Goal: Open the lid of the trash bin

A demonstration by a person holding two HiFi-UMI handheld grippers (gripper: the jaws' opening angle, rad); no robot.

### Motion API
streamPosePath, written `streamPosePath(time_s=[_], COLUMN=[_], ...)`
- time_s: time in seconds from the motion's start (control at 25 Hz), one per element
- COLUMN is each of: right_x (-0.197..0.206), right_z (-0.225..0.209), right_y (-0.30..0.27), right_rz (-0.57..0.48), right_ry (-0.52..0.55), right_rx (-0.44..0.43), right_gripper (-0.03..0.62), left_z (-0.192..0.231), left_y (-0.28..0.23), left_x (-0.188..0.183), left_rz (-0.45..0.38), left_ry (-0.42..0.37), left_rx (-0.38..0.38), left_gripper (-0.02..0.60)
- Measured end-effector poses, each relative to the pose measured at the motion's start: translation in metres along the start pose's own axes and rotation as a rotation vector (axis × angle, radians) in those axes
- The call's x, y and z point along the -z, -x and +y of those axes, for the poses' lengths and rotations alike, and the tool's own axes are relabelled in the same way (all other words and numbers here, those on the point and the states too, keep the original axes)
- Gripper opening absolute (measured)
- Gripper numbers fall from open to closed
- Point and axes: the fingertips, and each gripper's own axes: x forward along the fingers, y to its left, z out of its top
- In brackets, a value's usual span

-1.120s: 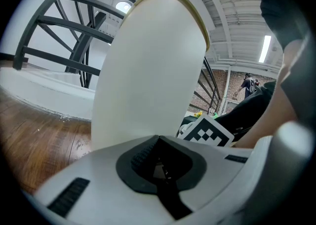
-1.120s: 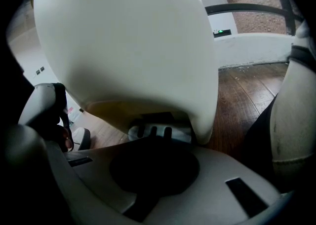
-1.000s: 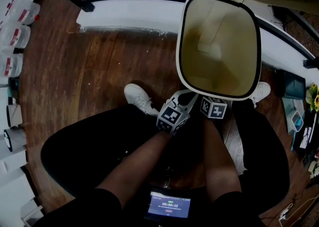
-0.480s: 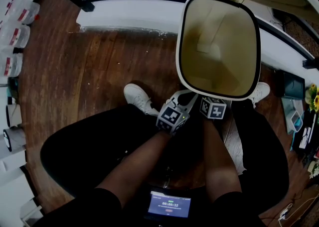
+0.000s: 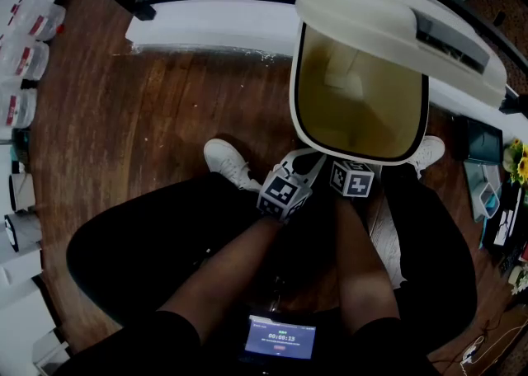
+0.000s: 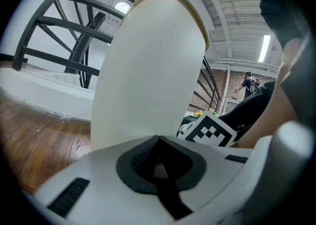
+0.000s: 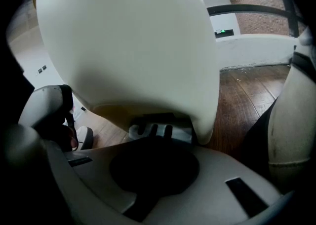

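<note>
1. the cream plastic trash bin (image 5: 295, 110) stood directly ahead of both pairs of jaws, its wall almost against their tips; its white hinged lid (image 5: 388, 28) hung tilted above the far part of the opening, beyond the jaws.
2. by my reading the task was partly done: the lid was off the rim and most of the yellowish inside showed, but the lid was not swung fully back, so raising it the rest of the way remained.
3. the left gripper (image 5: 301, 170) had its jaws pressed together with nothing between them, tips at the bin's lower wall.
4. the right gripper (image 5: 351, 165) also had its jaws together and empty.
5. only the right gripper view showed a grey ribbed pedal (image 7: 157, 130) just beyond the jaw tips under the bin's base; whether they touched it, i could not tell.
6. only the head view showed the lid's position; both gripper views saw just the bin's outer wall.
7. behind the jaws lay a white shoe (image 5: 229, 162) on the brown wooden floor (image 5: 165, 119).
</note>
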Motion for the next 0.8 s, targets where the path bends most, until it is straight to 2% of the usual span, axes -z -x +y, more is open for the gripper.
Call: streamPosePath(time_s=[0.6,0.8], right_x=[-0.017,-0.002], right_z=[0.013,0.039], right_y=[0.012,0.022], right_rz=[-0.052,0.004], right_ry=[0.038,0.177], right_rx=[-0.053,-0.124], right_gripper=[0.018,0.023], left_z=[-0.005,-0.018], left_y=[0.002,0.011], left_x=[-0.002,-0.013], left_rz=[-0.010,-0.018], left_ry=[-0.006,-0.022], left_rx=[0.009,0.028], left_gripper=[0.037,0.038])
